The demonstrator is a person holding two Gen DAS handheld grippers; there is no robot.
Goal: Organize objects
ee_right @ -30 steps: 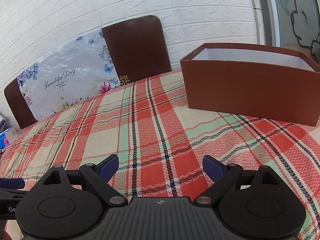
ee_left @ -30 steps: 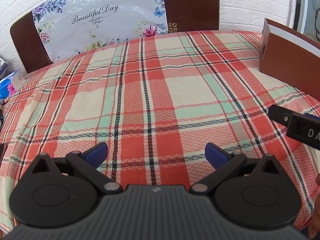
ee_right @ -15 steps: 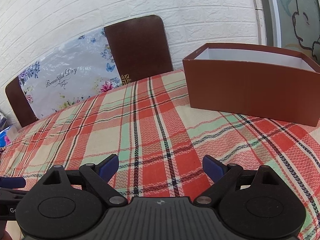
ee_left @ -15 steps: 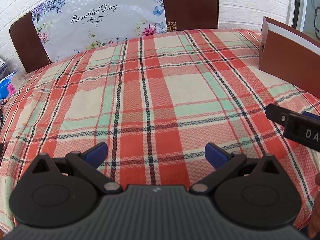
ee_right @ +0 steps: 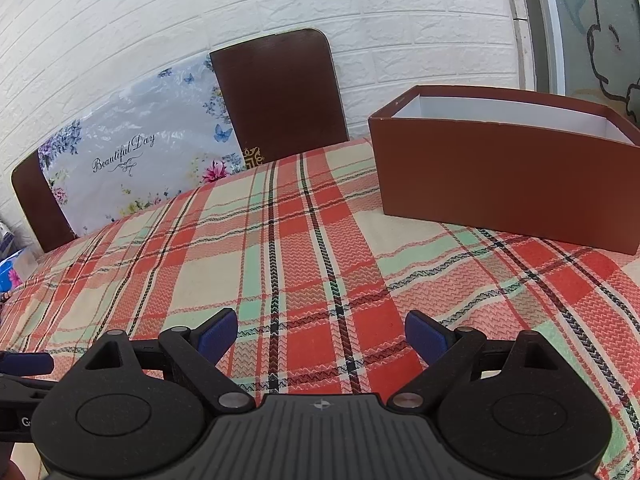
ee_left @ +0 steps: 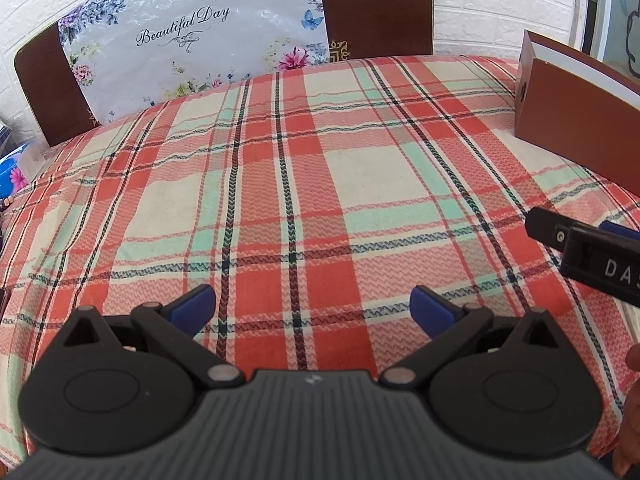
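We see only one end of the brown box from the left wrist view, its far part cut off at the frame edge; from the right wrist view its open white inside shows, the floor of it hidden by the near wall; it sits at the worktop's right side on plaid cloth. Our left tool and right tool both hover with fingers spread wide, holding nothing. Two brown chairs stand behind, one under a floral plastic cover.
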